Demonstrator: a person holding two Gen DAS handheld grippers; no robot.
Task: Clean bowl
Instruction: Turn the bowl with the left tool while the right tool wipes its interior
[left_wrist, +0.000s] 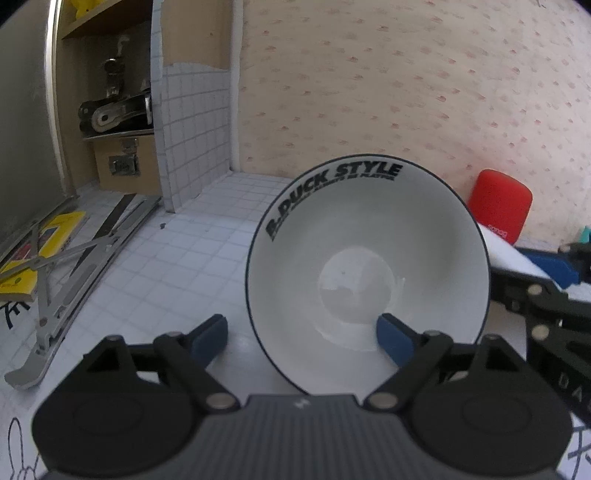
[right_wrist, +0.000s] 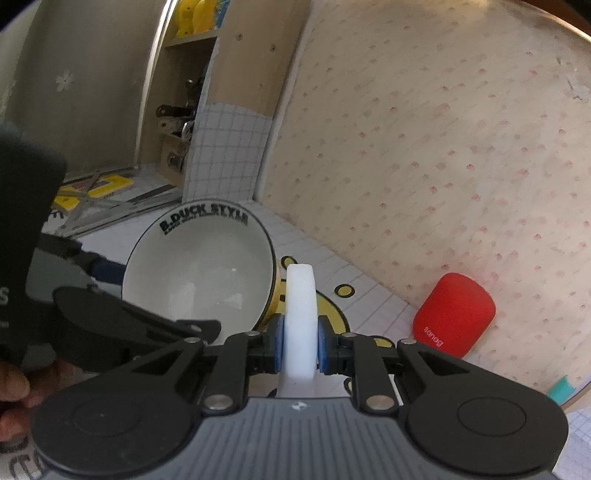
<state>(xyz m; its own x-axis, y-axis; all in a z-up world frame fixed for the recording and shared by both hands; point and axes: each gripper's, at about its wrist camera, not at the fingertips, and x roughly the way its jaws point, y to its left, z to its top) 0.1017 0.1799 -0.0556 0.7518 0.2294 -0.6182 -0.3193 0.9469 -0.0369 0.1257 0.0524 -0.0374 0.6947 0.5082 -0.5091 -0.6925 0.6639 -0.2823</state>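
Observation:
A white bowl (left_wrist: 369, 266) with a dark rim and "B.DUCK STYLE" lettering stands tilted, its inside facing me. My left gripper (left_wrist: 301, 338) is wide open, its jaws either side of the bowl's near rim: the right pad (left_wrist: 393, 338) is inside the bowl and the left pad (left_wrist: 208, 338) is outside. In the right wrist view the bowl (right_wrist: 199, 273) is at centre left, yellow outside. My right gripper (right_wrist: 301, 345) is shut on a white sponge block (right_wrist: 301, 321), held just right of the bowl. The right gripper also shows in the left wrist view (left_wrist: 546, 291).
A red speaker (left_wrist: 500, 205) stands by the floral wall, also seen in the right wrist view (right_wrist: 452, 314). A folded metal stand (left_wrist: 70, 280) and a yellow book (left_wrist: 40, 247) lie at the left. A wooden shelf unit (left_wrist: 118, 122) with tools stands at the back left.

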